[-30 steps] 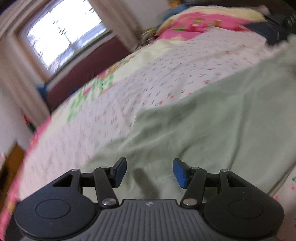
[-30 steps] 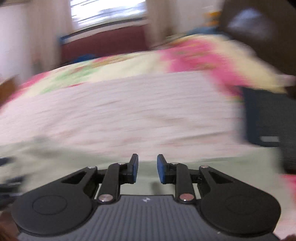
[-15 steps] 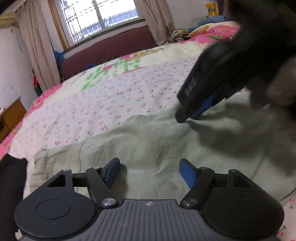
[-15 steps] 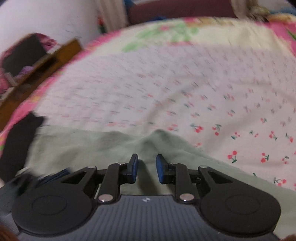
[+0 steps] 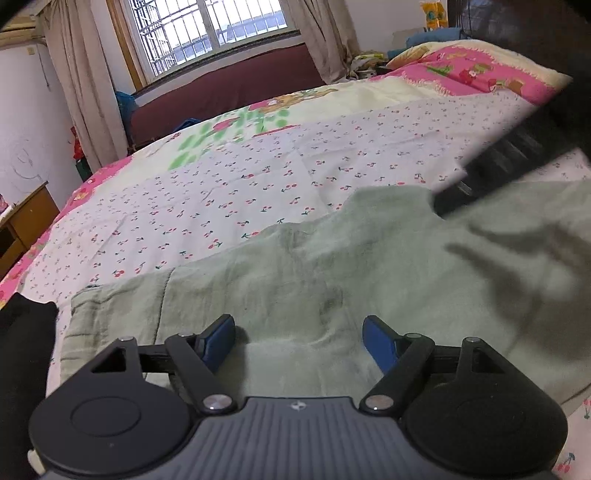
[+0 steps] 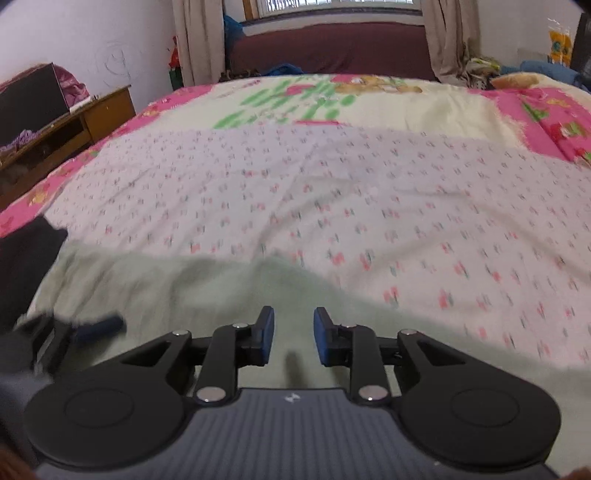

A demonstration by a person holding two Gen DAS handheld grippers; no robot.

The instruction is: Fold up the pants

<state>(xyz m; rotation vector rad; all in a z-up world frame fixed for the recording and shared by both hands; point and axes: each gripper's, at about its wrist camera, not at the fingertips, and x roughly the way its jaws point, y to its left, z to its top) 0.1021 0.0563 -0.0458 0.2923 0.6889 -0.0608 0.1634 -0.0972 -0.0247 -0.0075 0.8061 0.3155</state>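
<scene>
Green soft cloth is right under me: these are the pants [image 5: 332, 280], and they lie spread flat on the bed [image 5: 258, 173] so I can fold them neatly. My left fingers [image 5: 299, 343] hang just over the near part of the pants. They are opening wide and hold nothing; the cloth lies below the two blue tips, not pinched between them. I think they stand wide like that to be ready for a big bite of cloth.

My right fingers [image 6: 293, 341] are over the pants [image 6: 229, 295] too, closer to the far edge. They are opening a little, with only a small gap, and I see no cloth in that gap. From my left camera, the right tool [image 5: 495, 173] shows as a dark blur above the cloth, and its shadow falls on the green.

At the left edge sits a black thing [image 5: 22, 350]; I cannot tell what it is.

Past the pants comes the bed sheet with small red cherries, then a pink and yellow blanket [image 5: 480, 74]. Farthest away are a dark red sofa [image 5: 229, 92], a window [image 5: 210, 26] and curtains [image 5: 81, 74].
</scene>
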